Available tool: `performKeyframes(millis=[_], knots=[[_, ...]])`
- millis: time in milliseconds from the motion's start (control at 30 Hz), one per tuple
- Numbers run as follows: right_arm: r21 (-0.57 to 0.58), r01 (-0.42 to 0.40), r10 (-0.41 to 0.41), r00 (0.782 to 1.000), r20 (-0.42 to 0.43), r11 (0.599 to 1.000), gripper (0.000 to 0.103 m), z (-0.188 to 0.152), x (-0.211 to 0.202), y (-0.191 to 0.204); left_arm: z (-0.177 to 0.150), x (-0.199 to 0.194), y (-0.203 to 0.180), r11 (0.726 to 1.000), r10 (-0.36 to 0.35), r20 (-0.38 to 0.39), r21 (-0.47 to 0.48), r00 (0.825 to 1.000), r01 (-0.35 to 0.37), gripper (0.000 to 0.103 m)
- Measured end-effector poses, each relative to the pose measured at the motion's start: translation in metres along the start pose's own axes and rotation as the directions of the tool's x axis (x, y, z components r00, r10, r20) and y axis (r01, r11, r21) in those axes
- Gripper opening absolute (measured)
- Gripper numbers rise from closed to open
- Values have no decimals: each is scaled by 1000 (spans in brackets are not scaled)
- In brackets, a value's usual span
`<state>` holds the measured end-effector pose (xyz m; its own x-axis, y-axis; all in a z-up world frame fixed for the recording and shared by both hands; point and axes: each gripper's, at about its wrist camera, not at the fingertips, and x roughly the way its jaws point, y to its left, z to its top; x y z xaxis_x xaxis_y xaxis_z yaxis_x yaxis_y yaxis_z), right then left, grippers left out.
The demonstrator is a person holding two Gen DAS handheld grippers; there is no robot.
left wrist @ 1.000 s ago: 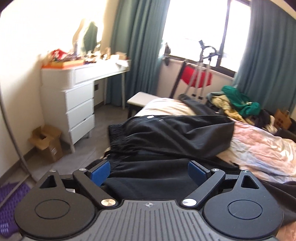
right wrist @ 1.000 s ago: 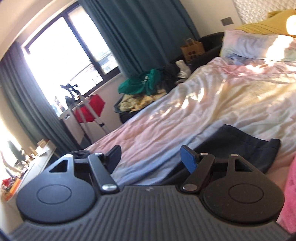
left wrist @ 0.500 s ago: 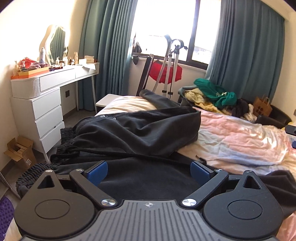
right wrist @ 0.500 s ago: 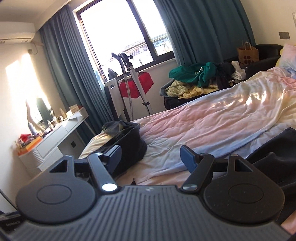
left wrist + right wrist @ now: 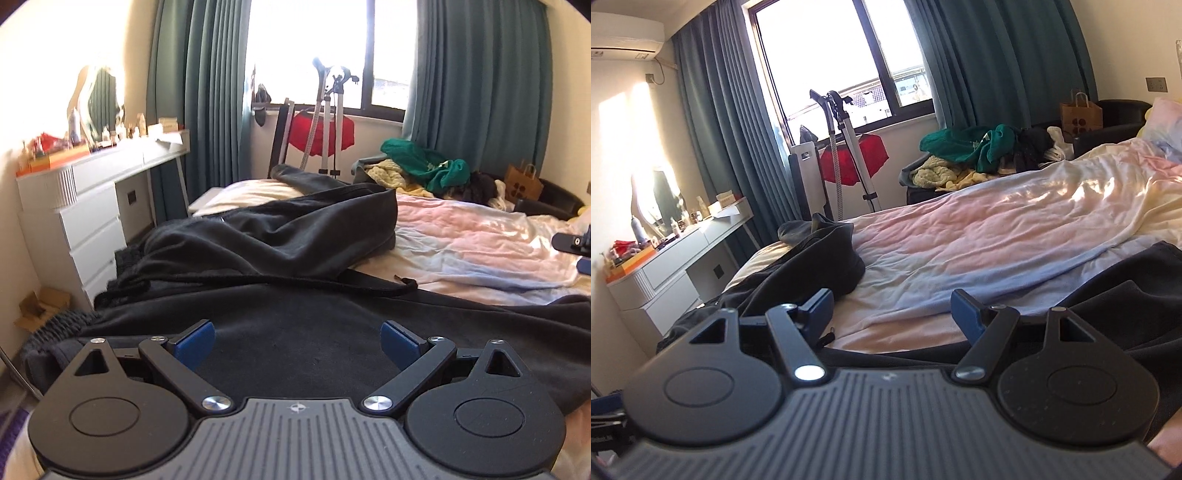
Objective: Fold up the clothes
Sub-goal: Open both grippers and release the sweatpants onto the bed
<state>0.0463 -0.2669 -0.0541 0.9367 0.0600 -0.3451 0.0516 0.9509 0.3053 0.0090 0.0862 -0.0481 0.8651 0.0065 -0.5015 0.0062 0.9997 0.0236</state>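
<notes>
A black garment (image 5: pixel 280 240) lies spread and partly bunched across the near end of the bed, its ribbed cuff hanging off the left edge. My left gripper (image 5: pixel 297 341) is open and empty, just above the flat black cloth. My right gripper (image 5: pixel 892 308) is open and empty, over the pastel bedsheet (image 5: pixel 979 236), with the black garment (image 5: pixel 820 266) to its left and black cloth (image 5: pixel 1126 295) to its right. The right gripper's tip shows at the right edge of the left wrist view (image 5: pixel 576 245).
A white dresser (image 5: pixel 88 206) with clutter stands left of the bed. A cardboard box (image 5: pixel 40 306) sits on the floor. A red chair (image 5: pixel 321 133) and stand are by the window. A pile of clothes (image 5: pixel 975 151) and a paper bag (image 5: pixel 1080 114) lie beyond the bed.
Both grippers have swung their view from the sides toward the window and moved closer together over the bed. Both stayed open and empty.
</notes>
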Motion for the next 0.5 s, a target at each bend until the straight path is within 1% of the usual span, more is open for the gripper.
performKeyframes(millis=[200,400,500], knots=[[-5,17,-17,1000,-22,1000,73,-4,10,-1,-4,4,-8,1000,-21,-6,19,1000,21,98],[-16,31,-31,999,-17,999,73,-5,11,1,-9,6,-15,999,-8,-1,49,1000,8,98],[-11,61,-61,998,-1,998,73,-2,10,3,-11,8,-16,998,6,-2,55,1000,-6,98]])
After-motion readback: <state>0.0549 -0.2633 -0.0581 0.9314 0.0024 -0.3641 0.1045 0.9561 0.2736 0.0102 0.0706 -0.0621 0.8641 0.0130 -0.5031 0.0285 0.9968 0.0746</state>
